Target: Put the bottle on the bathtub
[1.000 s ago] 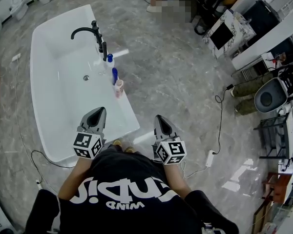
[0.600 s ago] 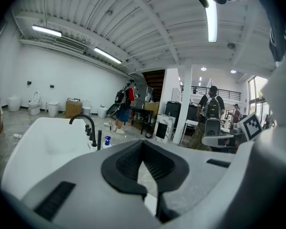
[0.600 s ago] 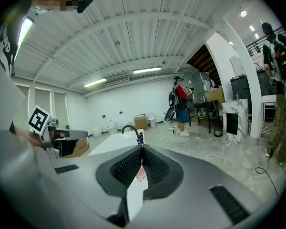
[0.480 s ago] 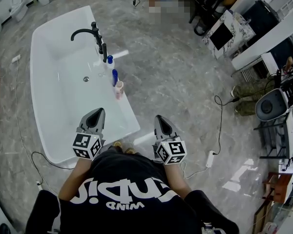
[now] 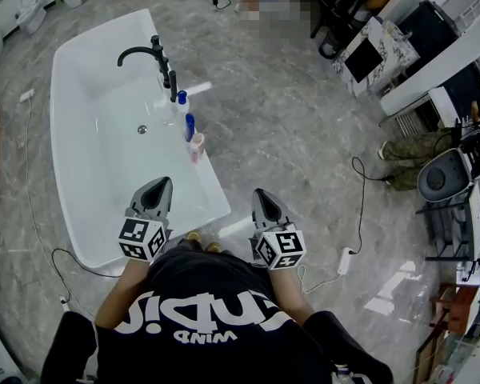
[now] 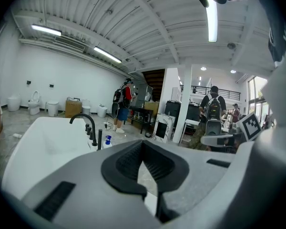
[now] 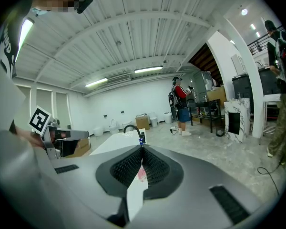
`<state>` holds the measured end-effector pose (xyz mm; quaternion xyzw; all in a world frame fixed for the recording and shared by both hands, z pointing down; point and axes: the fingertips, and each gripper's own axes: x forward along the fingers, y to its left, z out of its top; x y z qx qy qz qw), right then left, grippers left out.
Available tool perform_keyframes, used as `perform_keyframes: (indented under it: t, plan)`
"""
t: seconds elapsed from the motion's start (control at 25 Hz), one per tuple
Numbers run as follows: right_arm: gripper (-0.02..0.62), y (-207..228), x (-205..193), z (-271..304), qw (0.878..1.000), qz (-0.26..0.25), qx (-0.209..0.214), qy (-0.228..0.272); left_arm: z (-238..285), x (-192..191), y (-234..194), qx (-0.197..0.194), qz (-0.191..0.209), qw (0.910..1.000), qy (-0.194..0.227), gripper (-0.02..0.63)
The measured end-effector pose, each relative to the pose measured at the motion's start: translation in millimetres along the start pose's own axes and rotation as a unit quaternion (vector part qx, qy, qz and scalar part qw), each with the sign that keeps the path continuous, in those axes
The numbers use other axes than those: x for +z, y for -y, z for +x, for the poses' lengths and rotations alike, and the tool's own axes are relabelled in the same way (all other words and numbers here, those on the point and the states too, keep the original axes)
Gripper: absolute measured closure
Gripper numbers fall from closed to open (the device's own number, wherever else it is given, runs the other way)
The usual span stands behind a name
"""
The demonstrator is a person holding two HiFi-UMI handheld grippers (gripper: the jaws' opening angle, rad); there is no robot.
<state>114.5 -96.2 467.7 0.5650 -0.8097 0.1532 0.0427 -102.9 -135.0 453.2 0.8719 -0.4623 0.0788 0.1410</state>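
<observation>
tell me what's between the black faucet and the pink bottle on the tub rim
In the head view, two bottles stand between the black faucet and pink bottle: a blue-capped clear bottle and a blue bottle.

Bright, even indoor light throughout. Source is the ceiling: a tube lamp (image 6: 212, 20) is blown out in the left gripper view, and strips (image 7: 150, 69) glow in the right gripper view. Head view is sharp with only soft, weak shadows. White bathtub (image 5: 88, 134) is near overexposed, and pale glare streaks lie on the glossy floor (image 5: 198, 88). Strong fisheye bend in all views, with black vignette corners in both gripper views. Left tool (image 6: 143, 143) and right tool (image 7: 142, 148) sit close to the lens, soft and out of focus, with the background crisper.
</observation>
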Motion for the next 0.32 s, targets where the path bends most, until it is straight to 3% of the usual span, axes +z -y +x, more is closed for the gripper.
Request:
perform_keyframes:
  t: [0.32]
  plan:
    - [0.572, 0.0, -1.4, -3.0, 1.0, 0.0, 0.004, -0.001, -1.8, -2.7, 5.3, 0.0, -0.002, 1.0, -0.001, 0.598]
